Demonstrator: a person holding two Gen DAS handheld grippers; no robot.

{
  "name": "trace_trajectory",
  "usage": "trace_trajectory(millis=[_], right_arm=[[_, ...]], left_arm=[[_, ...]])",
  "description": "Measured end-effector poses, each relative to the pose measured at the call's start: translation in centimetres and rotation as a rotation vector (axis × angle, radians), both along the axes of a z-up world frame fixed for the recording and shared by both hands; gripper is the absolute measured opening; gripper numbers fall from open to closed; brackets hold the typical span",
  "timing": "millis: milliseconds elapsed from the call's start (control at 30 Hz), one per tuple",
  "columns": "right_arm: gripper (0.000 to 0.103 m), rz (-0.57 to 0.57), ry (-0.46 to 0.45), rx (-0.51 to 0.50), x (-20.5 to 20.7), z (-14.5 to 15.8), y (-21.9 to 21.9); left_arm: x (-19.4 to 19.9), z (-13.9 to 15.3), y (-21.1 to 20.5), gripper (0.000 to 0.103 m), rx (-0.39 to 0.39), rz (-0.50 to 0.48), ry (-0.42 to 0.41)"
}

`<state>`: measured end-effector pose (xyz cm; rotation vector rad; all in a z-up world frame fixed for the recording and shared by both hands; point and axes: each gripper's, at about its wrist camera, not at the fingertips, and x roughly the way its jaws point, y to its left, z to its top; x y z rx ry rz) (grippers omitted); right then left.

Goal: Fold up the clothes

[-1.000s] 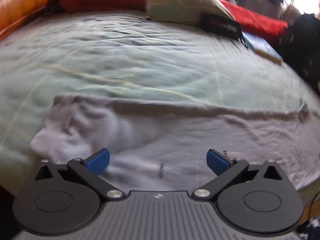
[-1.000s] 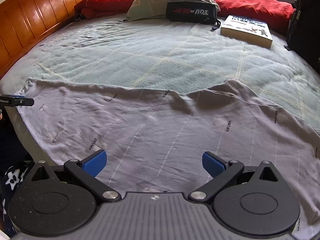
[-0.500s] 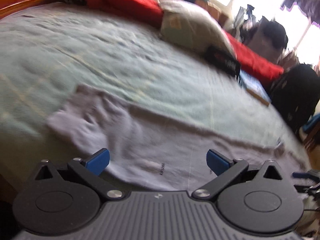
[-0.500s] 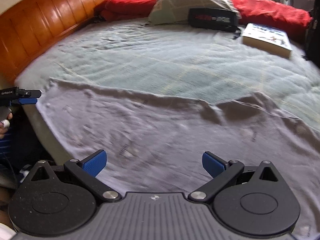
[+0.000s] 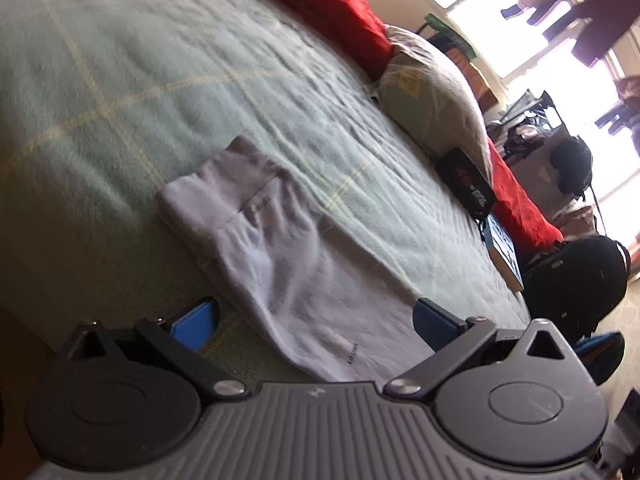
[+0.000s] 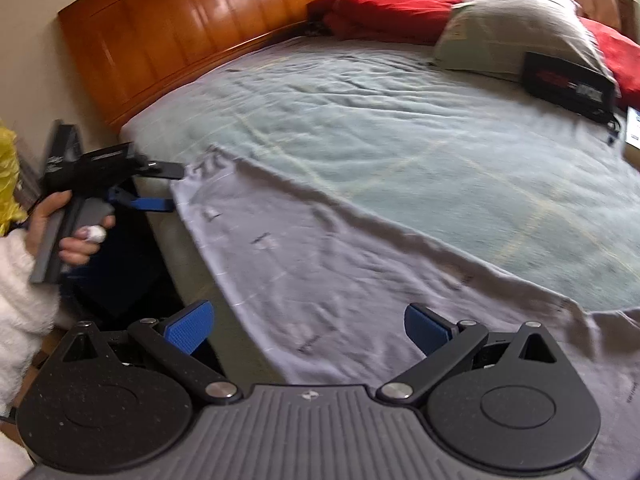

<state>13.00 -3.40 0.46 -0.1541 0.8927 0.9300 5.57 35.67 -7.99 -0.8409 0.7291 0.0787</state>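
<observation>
A pale grey garment (image 6: 360, 264) with small printed marks lies spread along the near edge of the bed. In the left wrist view the same garment (image 5: 280, 256) runs away from me as a long strip. My left gripper (image 5: 316, 320) hovers open over its near end, holding nothing. From the right wrist view that left gripper (image 6: 160, 188) sits at the garment's far left corner, its fingers level with the cloth edge, held by a hand (image 6: 68, 228). My right gripper (image 6: 308, 328) is open above the garment's near hem, with nothing between its fingers.
A light green bedsheet (image 6: 400, 120) covers the bed, with a wooden headboard (image 6: 192, 36) at the left. A red blanket (image 6: 384, 8), a grey pillow (image 6: 516, 28), a black pouch (image 6: 568, 84) and a book (image 5: 504, 248) lie at the far side. A black bag (image 5: 572, 280) stands beside the bed.
Both wrist views have swung: the left camera has turned to look along the garment's length, and the right camera has swung left, bringing the left gripper and hand into view. Both grippers stay open.
</observation>
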Motion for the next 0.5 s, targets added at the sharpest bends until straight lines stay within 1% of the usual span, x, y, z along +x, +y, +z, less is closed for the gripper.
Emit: trace_trajectory(millis=[67, 167, 267, 400, 433, 467, 500], right_arm=[[0.103, 0.009, -0.003, -0.011, -0.2, -0.2, 0.1], [0.103, -0.01, 0.012, -0.029, 0.1, -1.0, 0.0], [0.103, -0.041, 0.029, -0.031, 0.4, -1.5, -0.5], [0.103, -0.067, 0.021, -0.039, 0.7, -1.8, -0.9], [0.103, -0.071, 0.02, -0.04, 0.7, -1.9, -0.9], [0.103, -0.072, 0.022, -0.041, 0.8, -2.0, -1.0], [0.103, -0.073, 0.025, -0.042, 0.8, -2.1, -1.0]], left_arm=[[0.2, -0.7, 0.6, 0.102, -0.048, 0.02, -0.002], [0.4, -1.3, 1.7, 0.102, -0.127, 0.06, -0.025], [0.6, -1.8, 2.5, 0.102, -0.179, 0.113, -0.063], [0.2, -2.8, 2.9, 0.102, -0.247, 0.15, -0.125], [0.0, -3.3, 2.8, 0.102, -0.286, 0.148, -0.147], [-0.1, -3.9, 2.6, 0.102, -0.34, 0.137, -0.171], [-0.1, -4.4, 2.3, 0.102, -0.372, 0.123, -0.189]])
